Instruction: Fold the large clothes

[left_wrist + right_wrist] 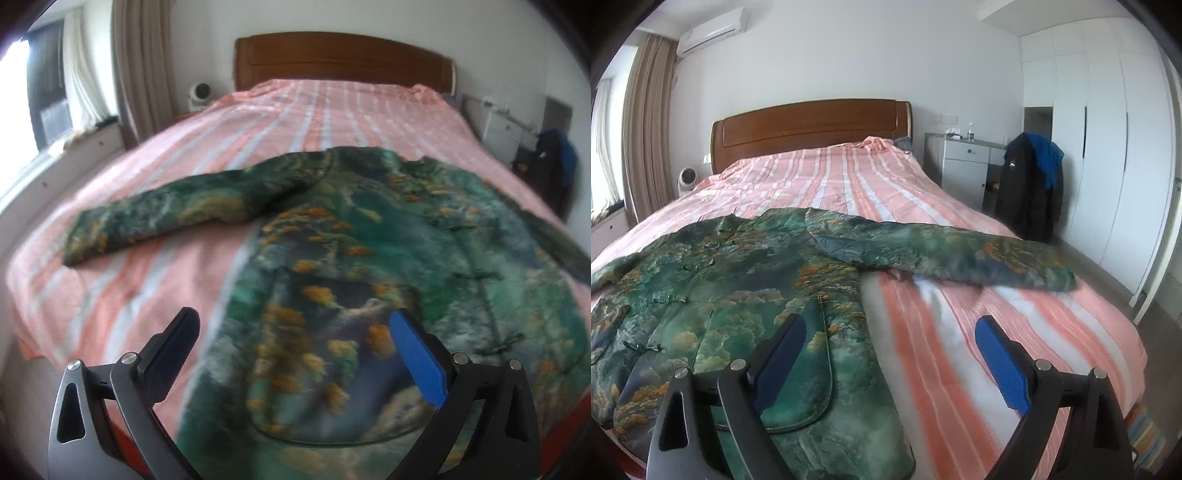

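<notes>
A green patterned jacket (369, 240) with orange patches and knot buttons lies spread flat, front up, on the bed. In the left wrist view its left sleeve (177, 214) stretches out to the left. In the right wrist view the jacket (720, 288) fills the left side and its other sleeve (942, 254) stretches out to the right. My left gripper (295, 332) is open and empty, hovering over the jacket's lower left hem. My right gripper (890, 339) is open and empty, over the jacket's lower right edge.
The bed (997, 325) has a pink and white striped cover and a wooden headboard (812, 125). A chair with dark and blue clothes (1030, 184) stands at the right of the bed beside a white nightstand (964, 166). A small fan (687, 179) sits by the curtain.
</notes>
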The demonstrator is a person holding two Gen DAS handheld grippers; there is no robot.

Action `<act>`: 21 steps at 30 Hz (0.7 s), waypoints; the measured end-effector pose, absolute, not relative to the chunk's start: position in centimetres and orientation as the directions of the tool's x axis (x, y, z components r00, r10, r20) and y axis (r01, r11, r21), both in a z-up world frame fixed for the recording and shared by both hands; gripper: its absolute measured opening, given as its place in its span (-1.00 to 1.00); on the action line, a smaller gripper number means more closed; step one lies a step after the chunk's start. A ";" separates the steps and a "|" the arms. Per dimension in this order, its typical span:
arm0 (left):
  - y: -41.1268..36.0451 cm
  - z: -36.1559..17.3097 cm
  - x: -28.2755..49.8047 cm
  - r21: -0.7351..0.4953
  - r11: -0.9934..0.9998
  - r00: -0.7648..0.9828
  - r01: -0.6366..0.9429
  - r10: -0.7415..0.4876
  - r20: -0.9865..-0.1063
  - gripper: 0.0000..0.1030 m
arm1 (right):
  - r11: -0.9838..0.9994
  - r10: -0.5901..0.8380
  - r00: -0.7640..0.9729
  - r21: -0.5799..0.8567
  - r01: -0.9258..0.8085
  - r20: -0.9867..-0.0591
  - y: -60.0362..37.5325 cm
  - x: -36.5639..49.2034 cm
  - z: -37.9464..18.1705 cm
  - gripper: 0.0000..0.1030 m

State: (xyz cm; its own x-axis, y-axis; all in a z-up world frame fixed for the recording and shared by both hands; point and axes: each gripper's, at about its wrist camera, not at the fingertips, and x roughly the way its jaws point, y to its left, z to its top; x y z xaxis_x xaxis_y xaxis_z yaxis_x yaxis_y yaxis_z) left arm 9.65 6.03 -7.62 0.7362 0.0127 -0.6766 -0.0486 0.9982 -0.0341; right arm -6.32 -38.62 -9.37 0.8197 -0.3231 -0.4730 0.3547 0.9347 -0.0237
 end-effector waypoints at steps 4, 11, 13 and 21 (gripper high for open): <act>6.3 -7.6 9.5 -0.075 0.996 0.734 -0.054 -0.012 -0.679 0.99 | 0.931 -0.319 0.827 0.008 0.364 -0.462 -39.1 -7.0 -9.3 0.84; 6.8 -7.4 9.0 -0.034 0.994 0.754 -0.104 0.057 -0.654 0.99 | 0.933 -0.328 0.826 -0.023 0.358 -0.459 -38.4 -6.9 -9.3 0.84; 6.8 -7.5 9.0 -0.022 0.993 0.756 -0.114 0.072 -0.651 0.99 | 0.935 -0.331 0.827 -0.038 0.353 -0.455 -38.2 -6.8 -9.4 0.84; 7.4 -7.7 8.8 -0.023 0.990 0.754 -0.141 0.092 -0.650 0.99 | 0.938 -0.337 0.827 -0.083 0.337 -0.451 -37.3 -6.6 -9.6 0.84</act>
